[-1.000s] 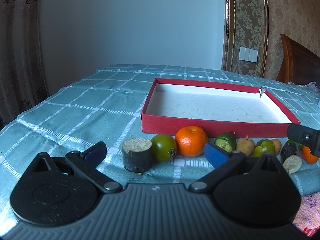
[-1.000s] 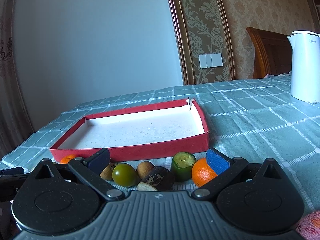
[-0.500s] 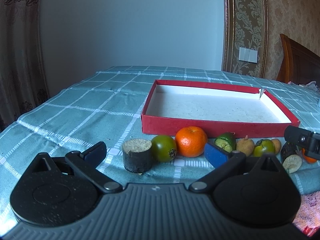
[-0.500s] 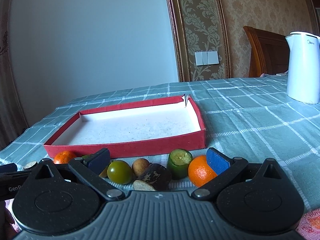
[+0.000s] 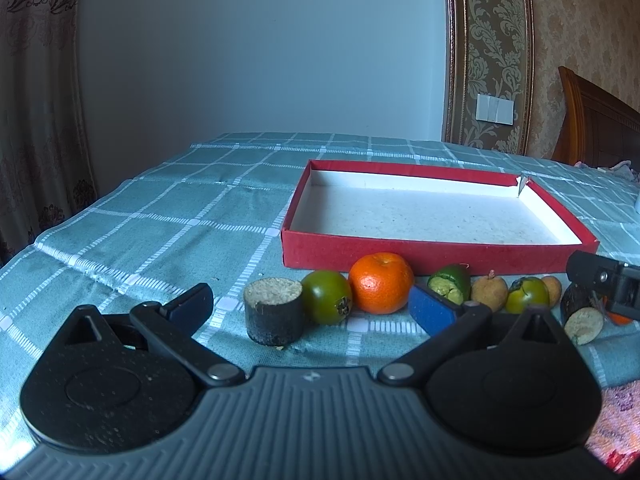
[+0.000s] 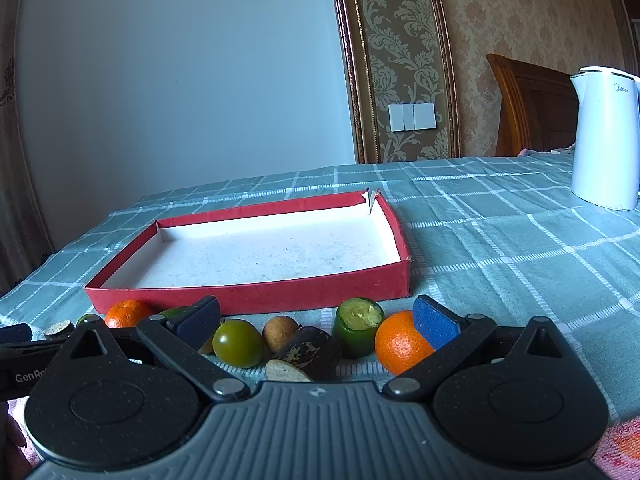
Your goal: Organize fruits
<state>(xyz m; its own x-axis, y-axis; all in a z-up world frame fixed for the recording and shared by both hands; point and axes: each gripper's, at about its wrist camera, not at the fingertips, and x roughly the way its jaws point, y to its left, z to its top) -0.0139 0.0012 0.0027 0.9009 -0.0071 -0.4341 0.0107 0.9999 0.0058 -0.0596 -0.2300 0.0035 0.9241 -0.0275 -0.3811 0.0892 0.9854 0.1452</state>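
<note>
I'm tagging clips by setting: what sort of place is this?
Probably a room in a home: a table under a checked tablecloth, damask wallpaper, a white electric kettle and a carved wooden chair back.

it was a room in a home, most likely a dining room or a bedroom. the wallpaper [image 6: 520,40] was beige with a damask leaf pattern, and a gilded moulding [image 6: 348,60] framed a panel of it beside a plain pale wall [image 5: 260,48]. a white light switch [image 6: 412,117] sat on the papered wall. patterned curtains [image 5: 36,100] hung at the left. a carved dark wooden headboard or chair back [image 6: 528,108] stood behind the table, which was covered with a teal checked tablecloth [image 5: 160,216]. a white electric kettle [image 6: 606,140] stood on the cloth.
</note>
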